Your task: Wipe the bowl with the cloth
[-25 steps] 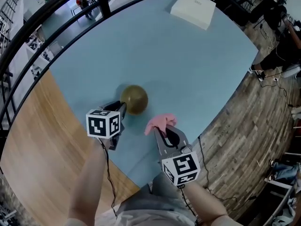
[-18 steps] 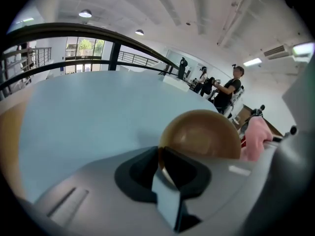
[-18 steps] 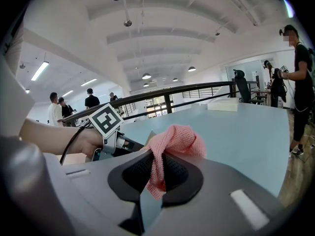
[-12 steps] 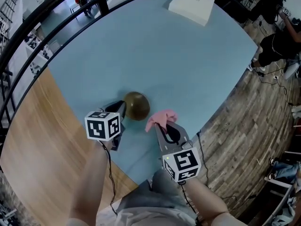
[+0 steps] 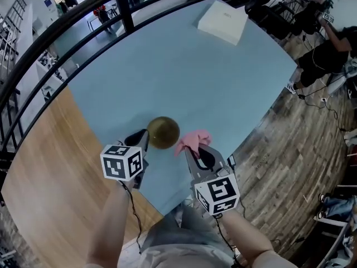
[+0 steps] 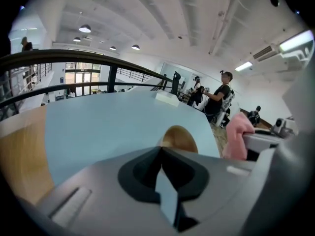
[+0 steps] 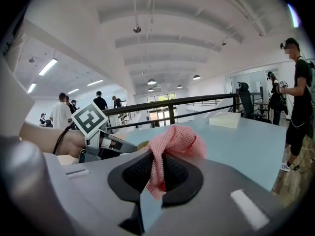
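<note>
An olive-brown bowl (image 5: 163, 132) hangs just over the light blue table (image 5: 184, 77), tipped on its side. My left gripper (image 5: 145, 135) is shut on its left rim. In the left gripper view the bowl (image 6: 179, 137) shows just past the shut jaw tips of that gripper (image 6: 161, 149). A pink mesh cloth (image 5: 192, 140) bunches out of my right gripper (image 5: 193, 149), which is shut on it just right of the bowl, a small gap apart. In the right gripper view the cloth (image 7: 172, 141) hangs between that gripper's (image 7: 156, 168) jaws, with the left gripper (image 7: 106, 144) beyond.
A flat white box (image 5: 222, 20) lies at the table's far side. A black railing (image 5: 83, 15) curves behind the table. The table's right edge drops to a wooden floor (image 5: 301, 144), where people (image 5: 329, 43) stand.
The right gripper has carried the cloth up and closer to the bowl. The left gripper keeps its hold on the bowl; the head view has shifted slightly.
</note>
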The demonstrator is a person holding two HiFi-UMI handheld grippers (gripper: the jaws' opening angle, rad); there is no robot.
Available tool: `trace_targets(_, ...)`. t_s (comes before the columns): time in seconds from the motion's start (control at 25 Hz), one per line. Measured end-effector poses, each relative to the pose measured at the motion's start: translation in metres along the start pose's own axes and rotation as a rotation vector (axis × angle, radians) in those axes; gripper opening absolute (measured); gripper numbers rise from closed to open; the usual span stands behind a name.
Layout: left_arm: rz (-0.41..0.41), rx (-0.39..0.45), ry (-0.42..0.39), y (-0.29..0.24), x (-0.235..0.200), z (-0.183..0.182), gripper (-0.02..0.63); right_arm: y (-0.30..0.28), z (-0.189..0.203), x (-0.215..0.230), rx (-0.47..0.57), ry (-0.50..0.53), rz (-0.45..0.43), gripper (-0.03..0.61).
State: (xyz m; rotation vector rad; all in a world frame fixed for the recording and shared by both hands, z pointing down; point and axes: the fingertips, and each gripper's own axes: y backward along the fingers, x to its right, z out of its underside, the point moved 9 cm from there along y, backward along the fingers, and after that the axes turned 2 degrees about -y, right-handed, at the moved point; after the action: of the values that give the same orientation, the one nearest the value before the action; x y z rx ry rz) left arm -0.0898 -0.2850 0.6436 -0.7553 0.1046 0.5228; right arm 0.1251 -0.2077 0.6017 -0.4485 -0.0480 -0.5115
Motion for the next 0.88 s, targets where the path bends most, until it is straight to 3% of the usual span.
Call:
trace_targets(0.52,-0.048,0.260,-0.144,0.166,0.069,-0.081,0.003,0.095,-0.122,-0.040,0.173,0.035,-0.021,0.038)
trace_targets(0.72,-0.067,0.349,-0.220,0.235,0.098,-0.105,0.003,0.143,-0.167,-0.072,0.256,0.057,-0.058,0.038)
trace_targets(0.88,-0.085,0.408,-0.237,0.278,0.107,-0.124,0.003,0.168,-0.201,-0.094,0.307,0.072,-0.093,0.038)
